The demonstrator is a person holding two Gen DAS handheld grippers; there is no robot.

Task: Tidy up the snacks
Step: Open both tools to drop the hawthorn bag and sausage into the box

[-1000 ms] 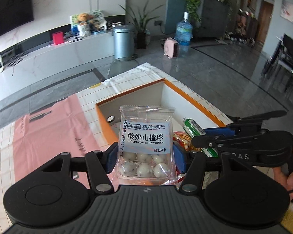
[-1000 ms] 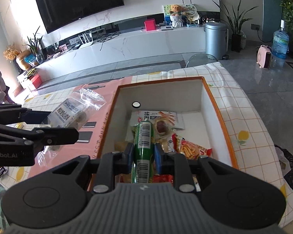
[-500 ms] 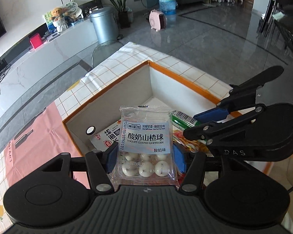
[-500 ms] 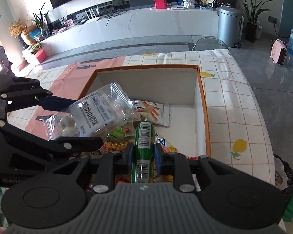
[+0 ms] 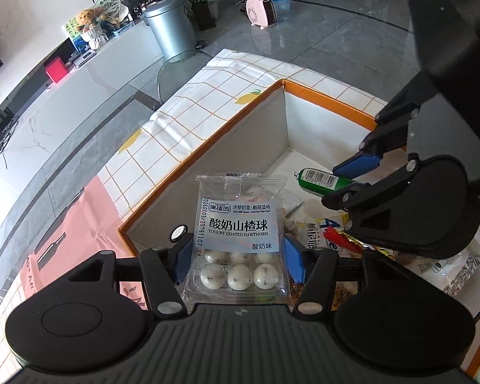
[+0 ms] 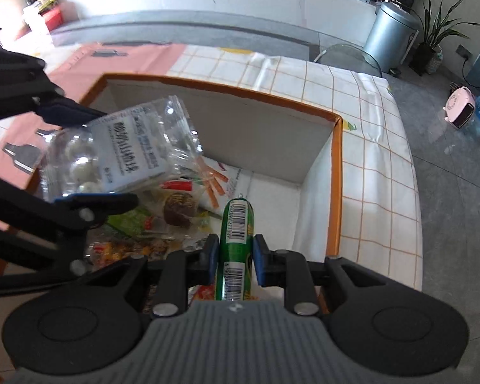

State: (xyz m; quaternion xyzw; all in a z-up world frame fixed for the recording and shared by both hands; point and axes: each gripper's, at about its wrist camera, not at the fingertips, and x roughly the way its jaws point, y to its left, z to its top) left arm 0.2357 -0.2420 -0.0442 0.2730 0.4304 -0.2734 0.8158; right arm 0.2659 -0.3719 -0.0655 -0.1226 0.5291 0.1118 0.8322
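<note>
Living-room table, orange-rimmed box (image 5: pixel 329 99): both snacks now over it.
Left view: the left gripper (image 5: pixel 238 256) pinches the hawthorn pack (image 5: pixel 238 224), which a second ago hung short of the box and now sits above its near corner; release looks close. Right view: the right gripper (image 6: pixel 235 254), pressed tight on the green stick (image 6: pixel 236 230), has dropped toward the heap of packets (image 6: pixel 163 220). Both tools hide much of the box floor.
</note>
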